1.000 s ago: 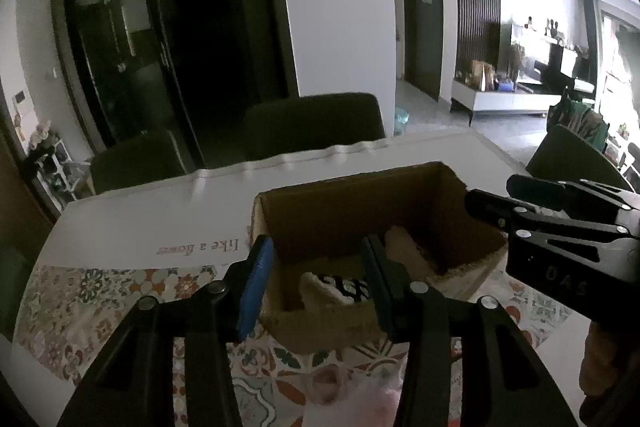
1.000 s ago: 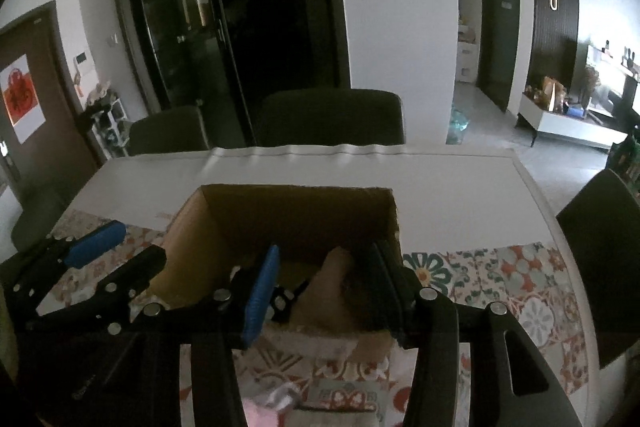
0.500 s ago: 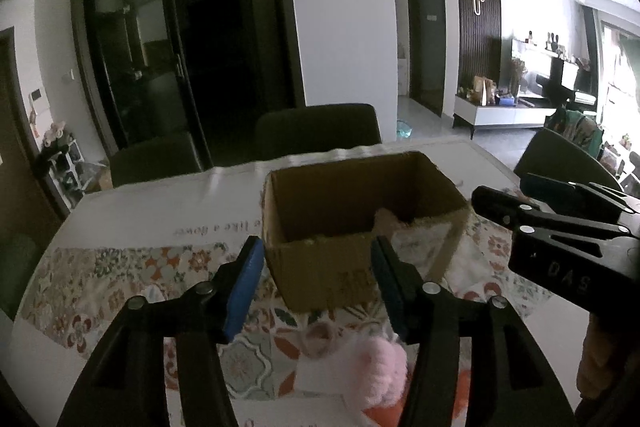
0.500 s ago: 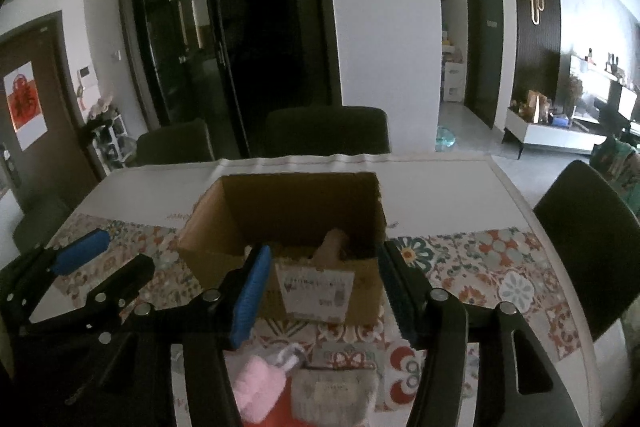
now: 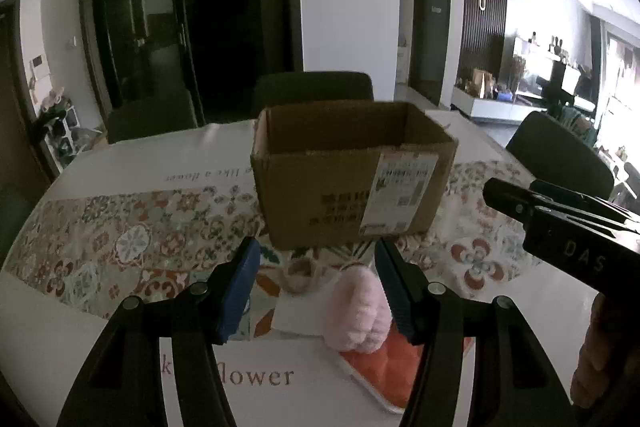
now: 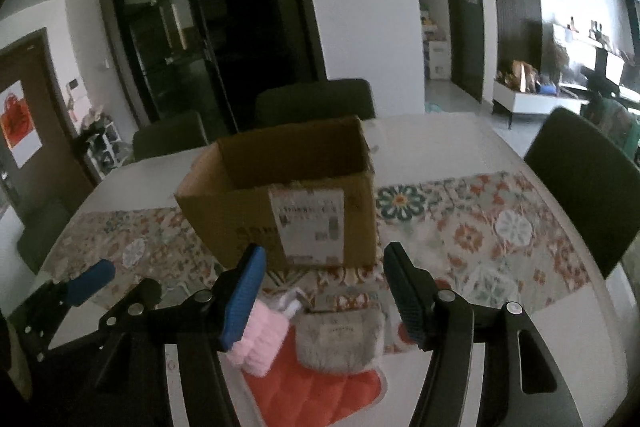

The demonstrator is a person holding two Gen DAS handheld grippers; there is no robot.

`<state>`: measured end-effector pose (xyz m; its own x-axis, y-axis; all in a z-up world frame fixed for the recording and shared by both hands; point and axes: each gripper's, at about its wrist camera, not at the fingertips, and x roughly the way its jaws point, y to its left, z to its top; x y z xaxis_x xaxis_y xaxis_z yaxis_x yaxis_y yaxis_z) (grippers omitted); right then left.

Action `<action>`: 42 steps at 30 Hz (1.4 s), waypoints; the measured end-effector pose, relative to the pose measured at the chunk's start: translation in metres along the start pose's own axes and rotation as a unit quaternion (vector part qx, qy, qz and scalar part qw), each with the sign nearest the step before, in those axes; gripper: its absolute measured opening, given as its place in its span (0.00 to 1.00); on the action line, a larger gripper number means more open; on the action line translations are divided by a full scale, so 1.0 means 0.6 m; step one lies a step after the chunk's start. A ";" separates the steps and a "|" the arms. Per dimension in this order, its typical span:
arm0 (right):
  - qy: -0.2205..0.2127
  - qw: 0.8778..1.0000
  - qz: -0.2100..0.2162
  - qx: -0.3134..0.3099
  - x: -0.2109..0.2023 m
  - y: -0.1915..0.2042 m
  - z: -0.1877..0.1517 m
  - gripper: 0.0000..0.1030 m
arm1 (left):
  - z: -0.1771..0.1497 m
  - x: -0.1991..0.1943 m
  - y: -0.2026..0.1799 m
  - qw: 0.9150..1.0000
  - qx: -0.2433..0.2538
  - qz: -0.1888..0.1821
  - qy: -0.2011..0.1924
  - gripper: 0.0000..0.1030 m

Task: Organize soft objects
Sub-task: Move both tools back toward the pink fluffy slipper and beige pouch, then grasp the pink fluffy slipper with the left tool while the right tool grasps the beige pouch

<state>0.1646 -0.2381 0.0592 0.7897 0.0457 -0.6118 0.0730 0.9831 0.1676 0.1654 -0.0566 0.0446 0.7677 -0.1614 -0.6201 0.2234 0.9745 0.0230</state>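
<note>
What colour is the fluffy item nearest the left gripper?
Pale pink fluffy item, lying on an orange-red quilted pad; clearest in the left wrist view.

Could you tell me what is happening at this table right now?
A person holds two handheld grippers, the left gripper and the right gripper, both open and empty, above a patterned tablecloth. In front of them stands an open brown cardboard box. Nearer lie a fluffy pink soft item, a grey fuzzy pouch and a red quilted pad, not yet in the box.
</note>
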 end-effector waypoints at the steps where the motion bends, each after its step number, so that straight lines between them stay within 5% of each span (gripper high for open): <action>1: 0.003 1.000 -0.003 0.002 0.002 0.000 -0.010 0.61 | -0.007 0.001 -0.001 1.000 0.000 -0.001 0.003 0.57; 23: 0.072 0.995 -0.032 0.056 0.066 -0.049 -0.167 0.61 | -0.155 0.074 -0.020 0.996 -0.030 -0.053 0.060 0.57; 42: 0.094 0.991 -0.022 0.091 0.140 -0.079 -0.174 0.60 | -0.134 0.146 -0.032 0.996 -0.012 -0.066 0.062 0.57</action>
<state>0.1639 -0.2624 -0.0809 0.6573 0.0525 -0.7518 0.2273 0.9373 0.2642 0.1802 -0.0770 -0.0731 0.6525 -0.2686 -0.7086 0.3012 0.9500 -0.0827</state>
